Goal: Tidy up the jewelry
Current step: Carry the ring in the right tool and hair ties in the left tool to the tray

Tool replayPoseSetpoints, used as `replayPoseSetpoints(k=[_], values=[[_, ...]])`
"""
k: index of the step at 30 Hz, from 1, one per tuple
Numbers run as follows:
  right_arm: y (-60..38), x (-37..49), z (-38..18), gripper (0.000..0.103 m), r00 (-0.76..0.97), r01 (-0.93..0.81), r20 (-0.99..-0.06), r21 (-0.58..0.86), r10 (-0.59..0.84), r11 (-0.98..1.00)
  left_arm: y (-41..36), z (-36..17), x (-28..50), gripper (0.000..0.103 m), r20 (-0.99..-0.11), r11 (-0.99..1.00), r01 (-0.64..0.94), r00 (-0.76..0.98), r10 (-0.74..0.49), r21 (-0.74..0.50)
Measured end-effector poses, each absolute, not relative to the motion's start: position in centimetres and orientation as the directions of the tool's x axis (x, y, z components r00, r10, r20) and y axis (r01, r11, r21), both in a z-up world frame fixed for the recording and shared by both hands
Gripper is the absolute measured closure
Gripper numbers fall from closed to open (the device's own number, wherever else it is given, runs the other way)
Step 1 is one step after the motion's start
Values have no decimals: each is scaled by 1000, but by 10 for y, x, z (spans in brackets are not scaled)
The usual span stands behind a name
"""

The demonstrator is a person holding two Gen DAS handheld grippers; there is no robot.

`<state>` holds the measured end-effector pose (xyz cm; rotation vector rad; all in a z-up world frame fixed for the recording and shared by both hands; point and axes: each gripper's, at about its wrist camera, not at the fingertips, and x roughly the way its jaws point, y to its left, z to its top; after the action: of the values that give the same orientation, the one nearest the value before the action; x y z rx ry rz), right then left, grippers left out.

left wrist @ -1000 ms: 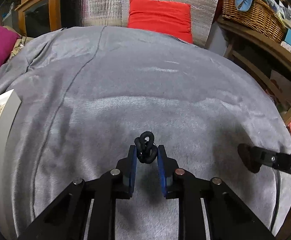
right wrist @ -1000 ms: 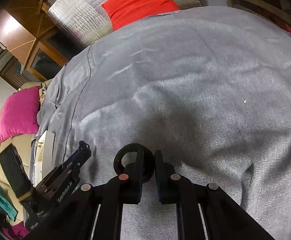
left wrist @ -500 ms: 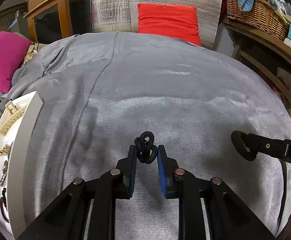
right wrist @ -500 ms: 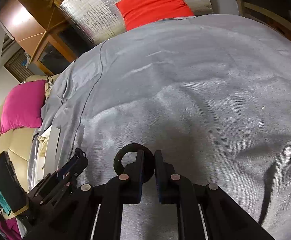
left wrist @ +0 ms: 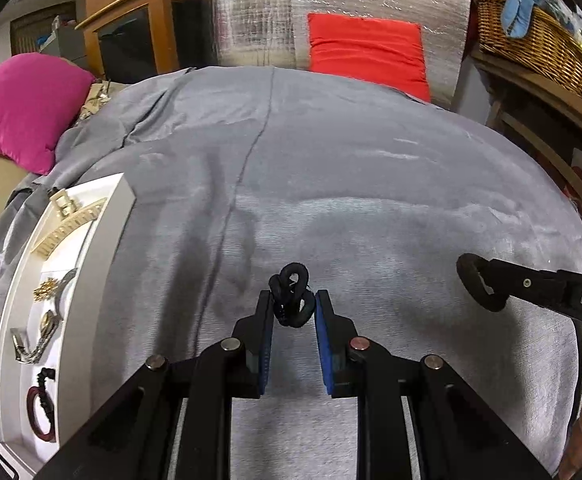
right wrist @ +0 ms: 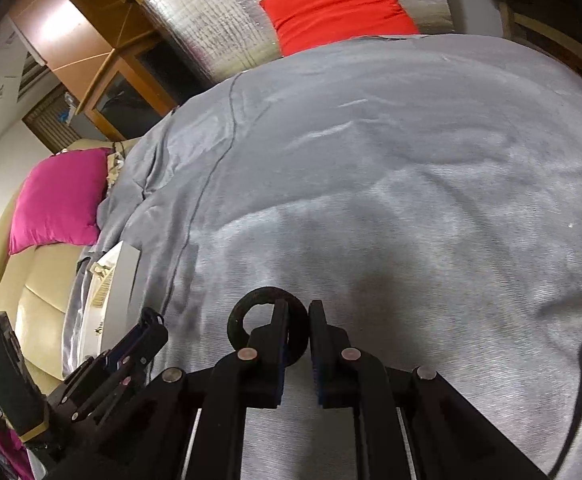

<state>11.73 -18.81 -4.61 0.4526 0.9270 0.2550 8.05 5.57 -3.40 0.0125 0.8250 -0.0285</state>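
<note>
Black twisted cord piece sits pinched between the blue pads of the left tongs, held above the grey blanket. Off to its right, the right tongs are clamped nearly shut on a black ring, also held clear of the blanket. Both pieces look mid-carry, I'd say, bound for the white jewelry tray lying left of the cord piece, where gold and silver pieces and a dark red bracelet already sit. Next move calls for swinging left and lowering into a free compartment. Nothing blocks the path; only the tray's raised rim needs clearing. Beyond, a magenta pillow, a red cushion, a wicker basket.
</note>
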Motion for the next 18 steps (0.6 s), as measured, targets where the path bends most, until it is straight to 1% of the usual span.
replayPoseSetpoints(k=[11,18], values=[[-151,114,-42,91,583,-86,-678,497,448,864,85,-14,49,82,-695,1000,5,718,-24,-30],[-126,107,-32,91,599,-149,-634,511,488,847,102,-1,27,82,-657,998,-19,754,-20,-52]])
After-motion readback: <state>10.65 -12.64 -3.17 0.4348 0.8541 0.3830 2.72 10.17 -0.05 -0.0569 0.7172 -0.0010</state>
